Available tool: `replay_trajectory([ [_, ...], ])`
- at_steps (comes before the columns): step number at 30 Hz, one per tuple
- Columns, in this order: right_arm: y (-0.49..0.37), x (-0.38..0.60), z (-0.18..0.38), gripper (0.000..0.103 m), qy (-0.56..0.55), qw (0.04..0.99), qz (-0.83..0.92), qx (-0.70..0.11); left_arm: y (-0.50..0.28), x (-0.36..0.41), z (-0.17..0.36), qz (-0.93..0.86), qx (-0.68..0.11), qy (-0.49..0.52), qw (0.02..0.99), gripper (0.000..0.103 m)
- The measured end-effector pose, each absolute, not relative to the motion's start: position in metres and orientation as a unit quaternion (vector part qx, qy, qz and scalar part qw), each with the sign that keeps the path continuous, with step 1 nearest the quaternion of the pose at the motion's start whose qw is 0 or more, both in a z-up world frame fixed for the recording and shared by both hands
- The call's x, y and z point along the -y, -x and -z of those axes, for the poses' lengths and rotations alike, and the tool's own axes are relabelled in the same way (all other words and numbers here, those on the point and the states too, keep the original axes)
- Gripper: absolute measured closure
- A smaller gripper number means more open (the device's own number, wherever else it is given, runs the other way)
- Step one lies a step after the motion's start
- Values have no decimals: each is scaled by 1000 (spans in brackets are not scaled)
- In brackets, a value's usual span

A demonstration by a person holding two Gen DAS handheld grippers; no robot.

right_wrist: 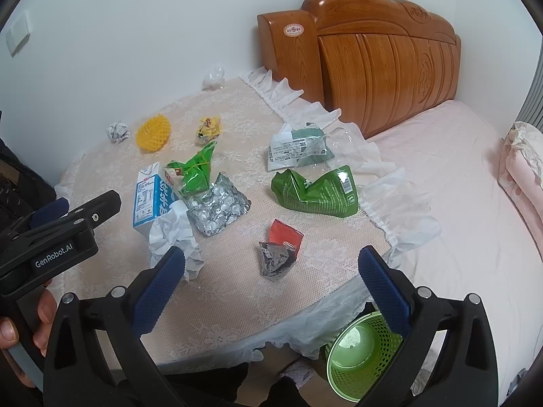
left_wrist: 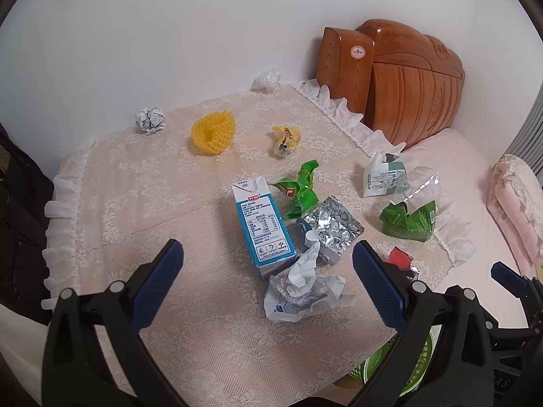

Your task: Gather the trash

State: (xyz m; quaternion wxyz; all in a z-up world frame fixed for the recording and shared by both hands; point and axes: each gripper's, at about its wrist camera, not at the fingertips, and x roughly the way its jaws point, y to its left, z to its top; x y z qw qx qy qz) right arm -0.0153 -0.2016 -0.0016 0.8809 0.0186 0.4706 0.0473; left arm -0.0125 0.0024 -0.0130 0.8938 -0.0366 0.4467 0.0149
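**Trash spread across the lace-covered table, both grippers empty**

I have the litter lying loose on the table (left_wrist: 142, 203). Nearest my left gripper (left_wrist: 268, 261) is a crumpled white wrapper (left_wrist: 302, 291), touching the lower end of a blue-and-white milk carton (left_wrist: 261, 224) that lies flat. Just right of the carton sit a silver blister pack (left_wrist: 334, 224) and a twisted green wrapper (left_wrist: 302, 190). Farther back I see a yellow foam fruit net (left_wrist: 213, 135), a yellow candy wrapper (left_wrist: 286, 139), a balled paper (left_wrist: 150, 119) and a clear plastic wad (left_wrist: 268, 79) at the wall.

On the right wrist view, a red-and-silver sachet (right_wrist: 280, 251) lies between my right gripper's (right_wrist: 271, 271) fingers but well ahead of them; a green snack bag (right_wrist: 315, 191) and a white-and-teal pouch (right_wrist: 297, 147) lie beyond, near the frilled edge.

Both grippers hang above the table with fingers spread wide, holding nothing.

A green mesh wastebasket (right_wrist: 359, 359) stands on the floor below the table's near-right edge. Beside the table is a bed (right_wrist: 458, 203) with a wooden headboard (right_wrist: 373, 61).
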Motion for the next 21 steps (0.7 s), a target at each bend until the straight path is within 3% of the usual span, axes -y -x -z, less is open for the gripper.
replay_trajectory([
  [21, 15, 201, 3, 2, -18, 880, -47, -472, 12, -6, 16, -16, -449, 37, 893, 8],
])
